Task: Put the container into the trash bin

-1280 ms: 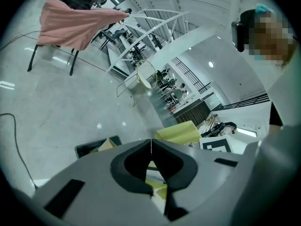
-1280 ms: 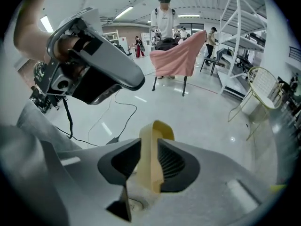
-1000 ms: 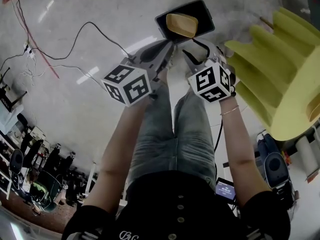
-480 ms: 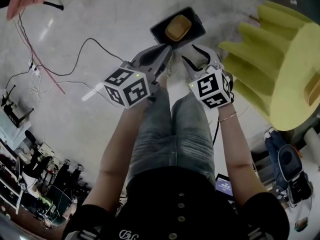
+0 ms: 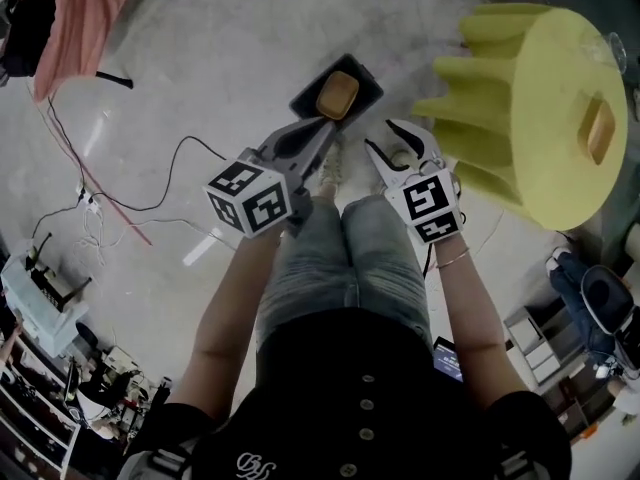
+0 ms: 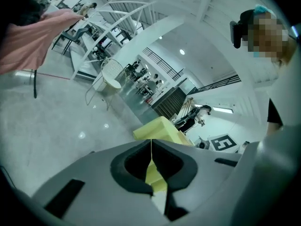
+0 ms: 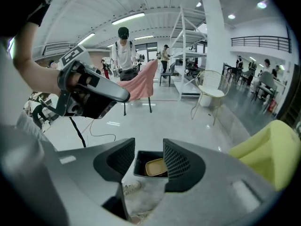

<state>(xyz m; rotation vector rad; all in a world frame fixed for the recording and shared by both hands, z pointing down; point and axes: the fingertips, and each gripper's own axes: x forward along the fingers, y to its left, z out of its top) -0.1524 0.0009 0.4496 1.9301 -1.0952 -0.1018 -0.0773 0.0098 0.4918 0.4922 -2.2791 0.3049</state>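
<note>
The black trash bin (image 5: 362,89) stands on the grey floor ahead of the person's feet, and the tan container (image 5: 337,94) lies inside it. My left gripper (image 5: 322,130) hangs just short of the bin's near edge, its jaws shut with nothing between them. My right gripper (image 5: 398,148) is open and empty, to the right of the bin and apart from it. In the right gripper view the bin (image 7: 141,160) and the container (image 7: 155,167) show between the open jaws of my right gripper (image 7: 149,147). In the left gripper view my left gripper (image 6: 151,142) has its jaws closed together.
A large yellow ribbed round stool (image 5: 540,108) stands right of the bin, close to my right gripper. Cables (image 5: 130,198) trail over the floor at left. A pink cloth (image 5: 70,18) hangs at far left. A white chair (image 7: 209,95) and people stand further off.
The head view has risen, so the bin with the container looks smaller and farther from both grippers. Both grippers have drawn back from the bin. The container stays inside.
</note>
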